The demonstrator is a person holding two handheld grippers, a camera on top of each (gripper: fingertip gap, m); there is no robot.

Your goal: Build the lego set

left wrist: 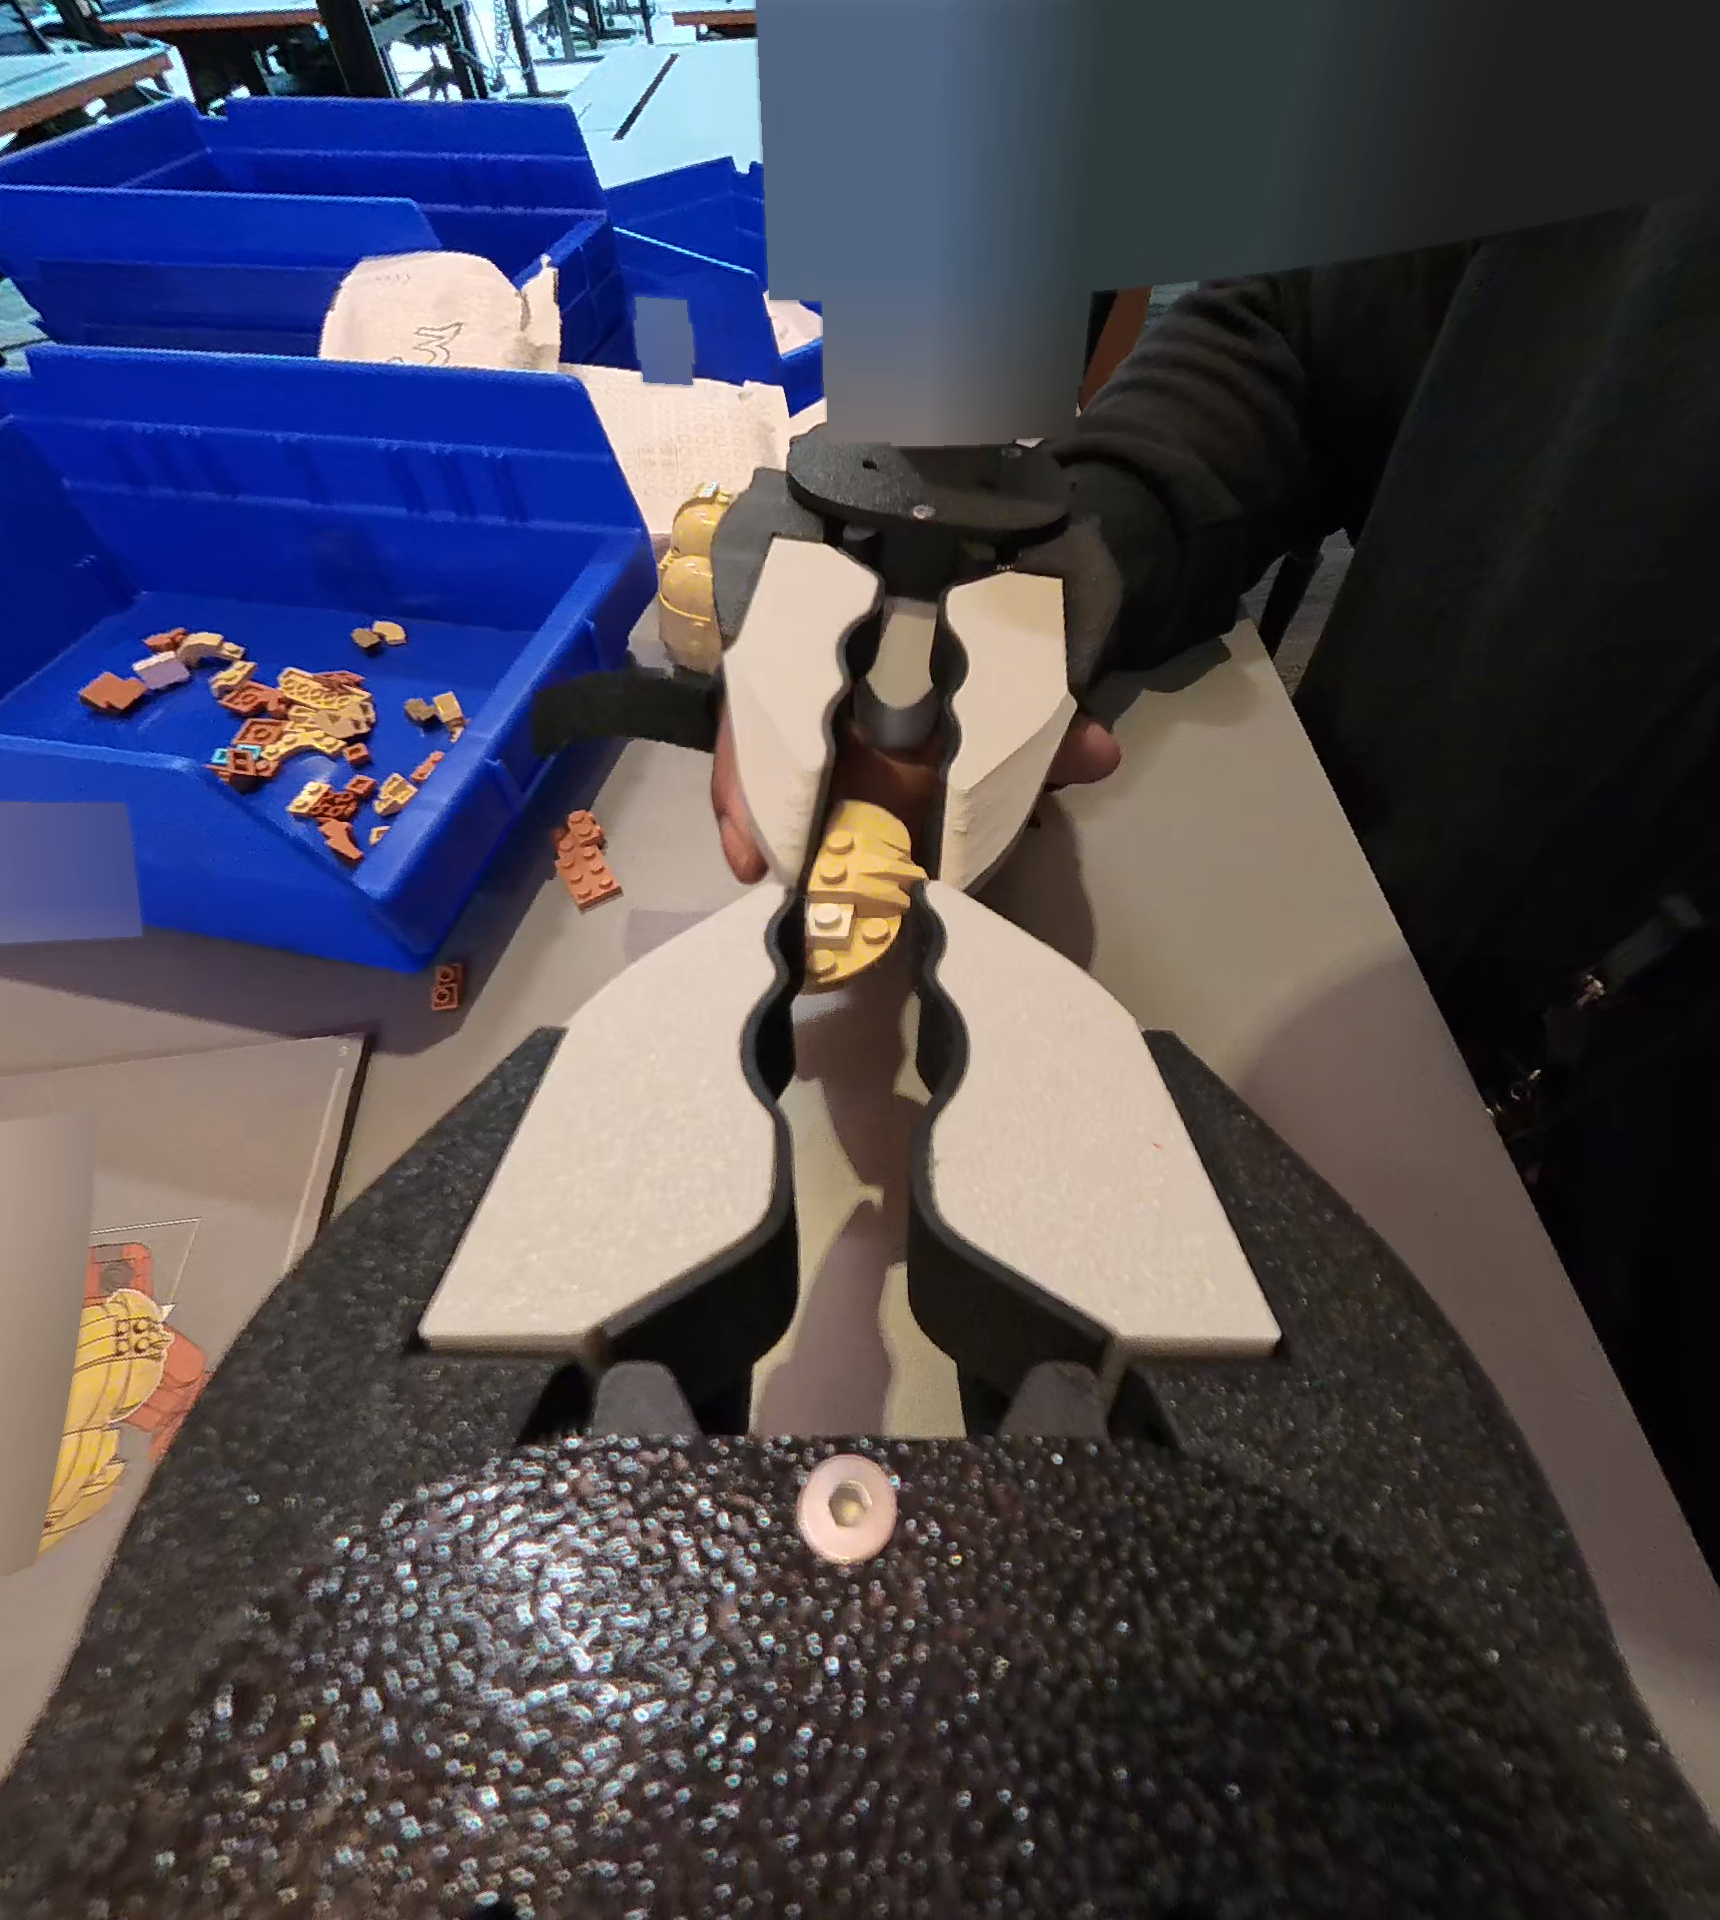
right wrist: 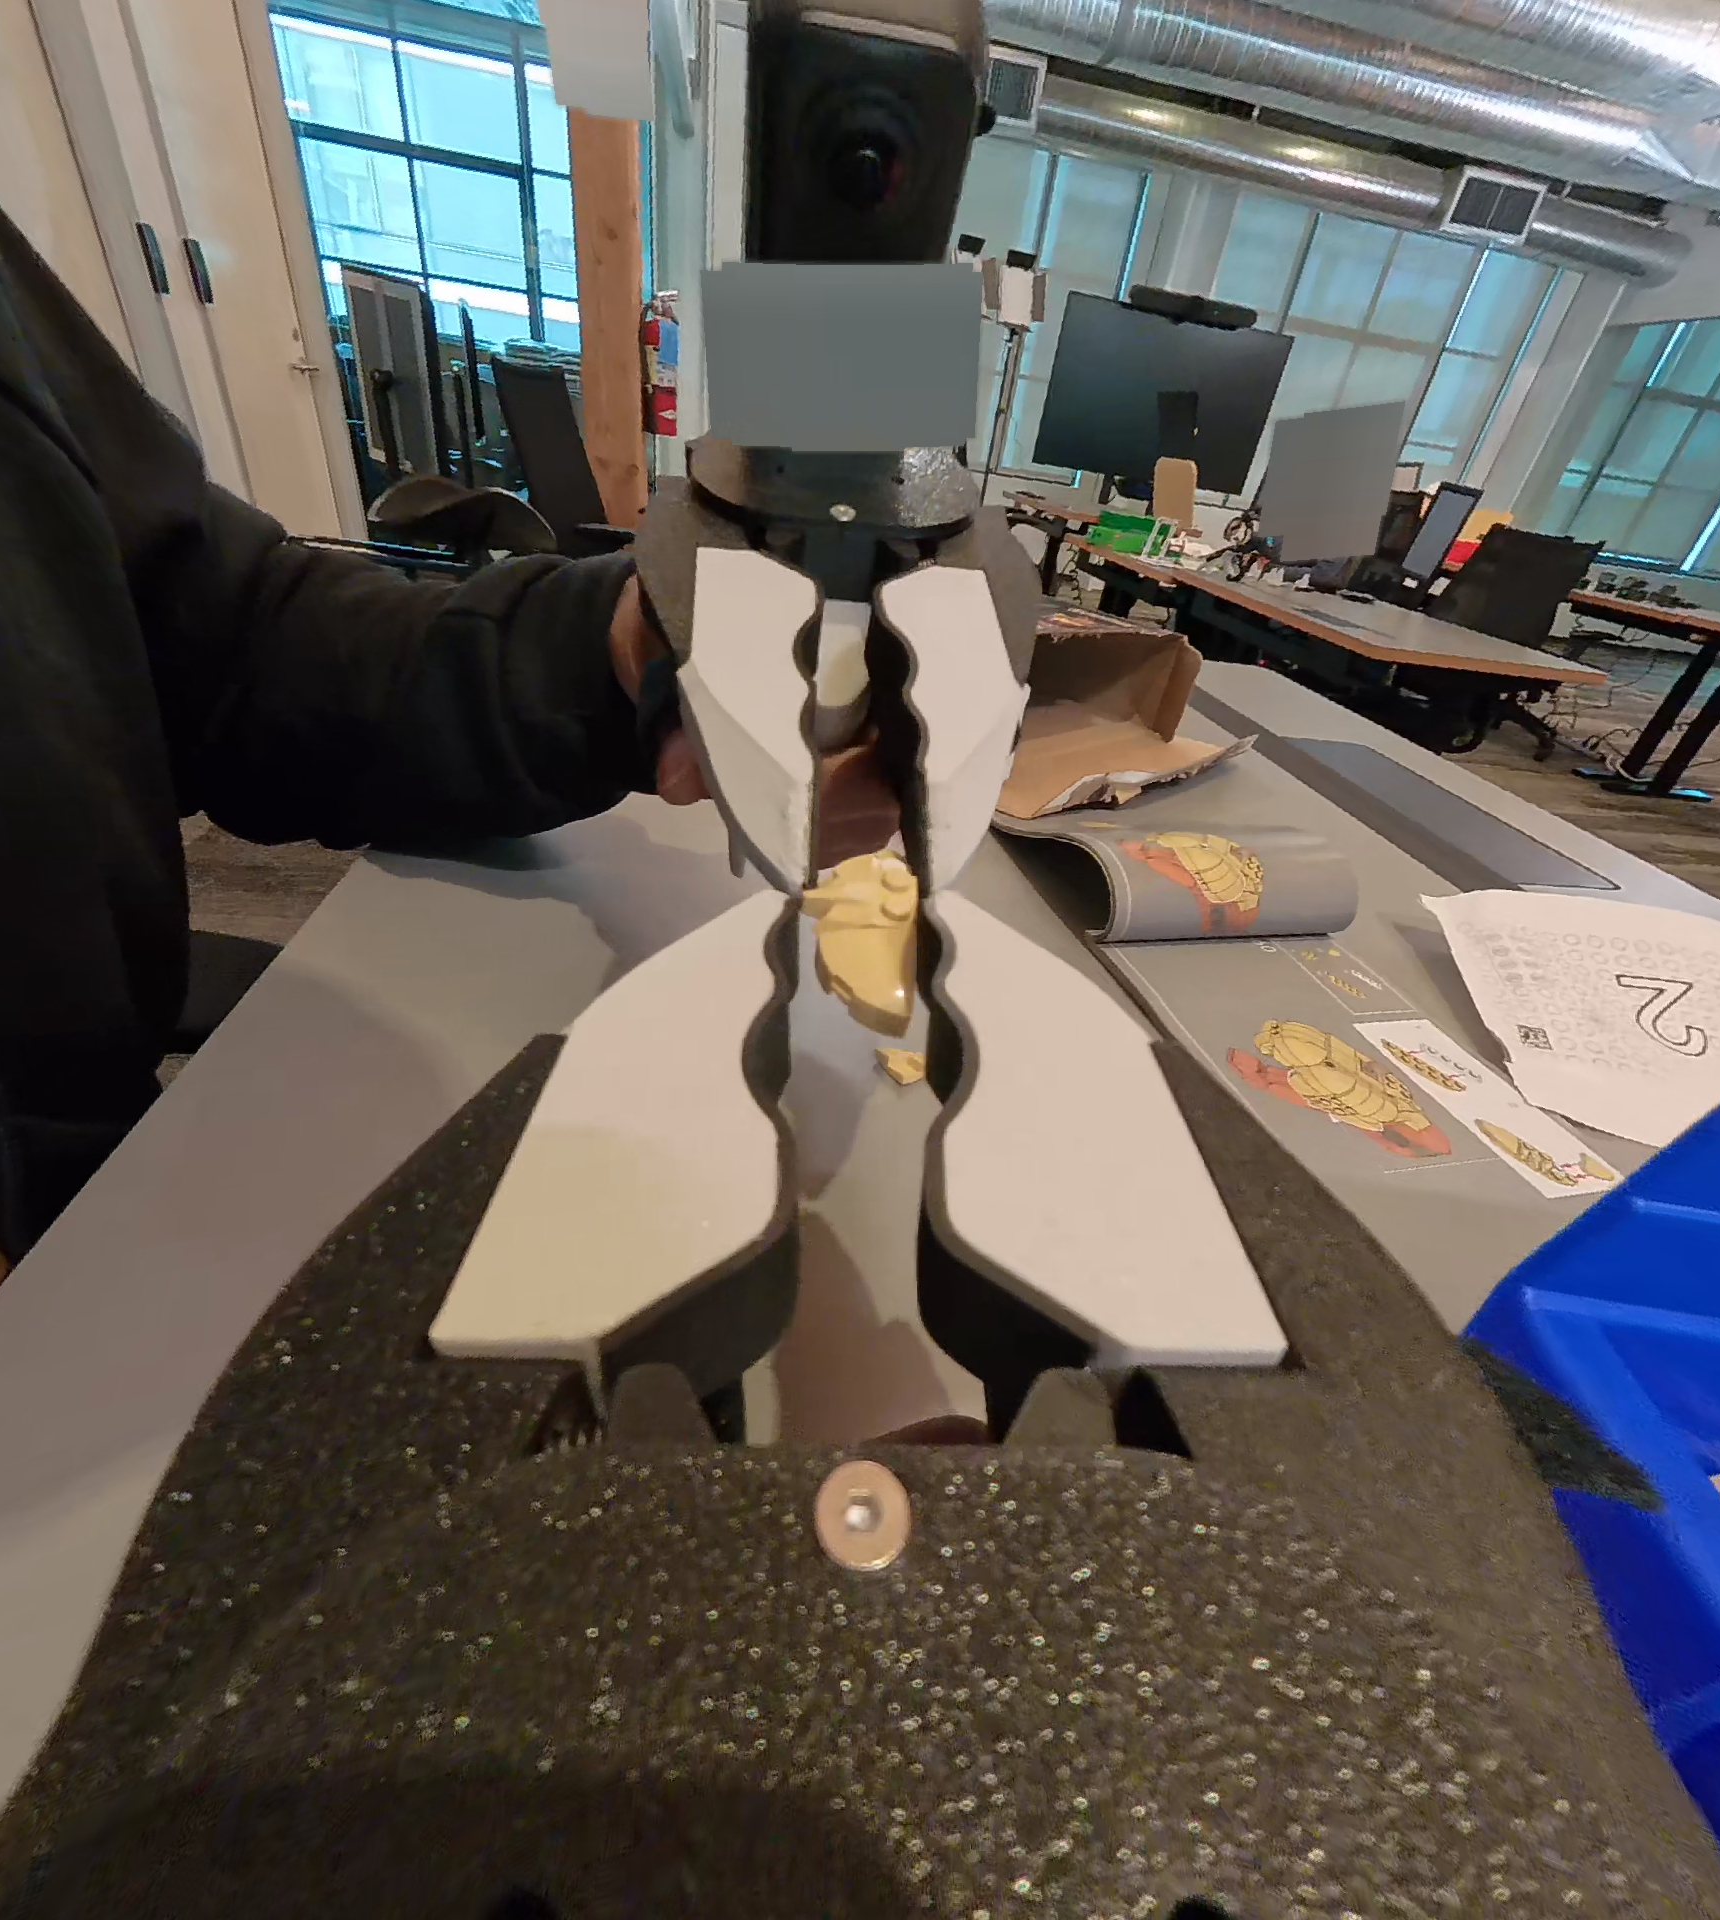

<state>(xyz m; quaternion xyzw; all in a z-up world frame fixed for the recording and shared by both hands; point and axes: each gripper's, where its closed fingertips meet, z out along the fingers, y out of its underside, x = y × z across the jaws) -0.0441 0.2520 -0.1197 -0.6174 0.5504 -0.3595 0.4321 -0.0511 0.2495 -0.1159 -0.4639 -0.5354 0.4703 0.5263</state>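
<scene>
Two grippers meet tip to tip above a grey table (left wrist: 1199, 935), each held in a dark-sleeved hand. On that table, to the left in the left wrist view, stands a big blue bin (left wrist: 243, 582) whose floor carries a scatter of small brown and tan lego pieces (left wrist: 305, 727); more blue bins (left wrist: 295, 208) are stacked behind it, with a crumpled white paper bag (left wrist: 430, 312) between them. An open instruction booklet (right wrist: 1282, 966) lies flat on the table, its pages showing a tan and red model, and a printed white sheet (right wrist: 1645, 997) rests just beside it. Torn brown cardboard (right wrist: 1105, 707) sits behind the booklet.

The left gripper (left wrist: 851, 904) has its white fingers drawn close, pinching the lower end of a tan lego assembly (left wrist: 856, 904). The right gripper (right wrist: 856, 914) faces it from the opposite side, fingers likewise narrowed onto the upper end of the same assembly, so the curved tan part hangs between both sets of tips, above the table and clear of it. A small white stud plate (left wrist: 828, 920) shows on the assembly's face in the left wrist view.

Near the bin's front corner lies a stack of brown bricks (left wrist: 586, 857), and a single small brown piece (left wrist: 449, 985) sits on the table closer in. A rounded tan sub-build (left wrist: 692, 582) stands behind the right gripper. One tiny tan piece (right wrist: 903, 1065) lies on the table under the right gripper's fingers.
</scene>
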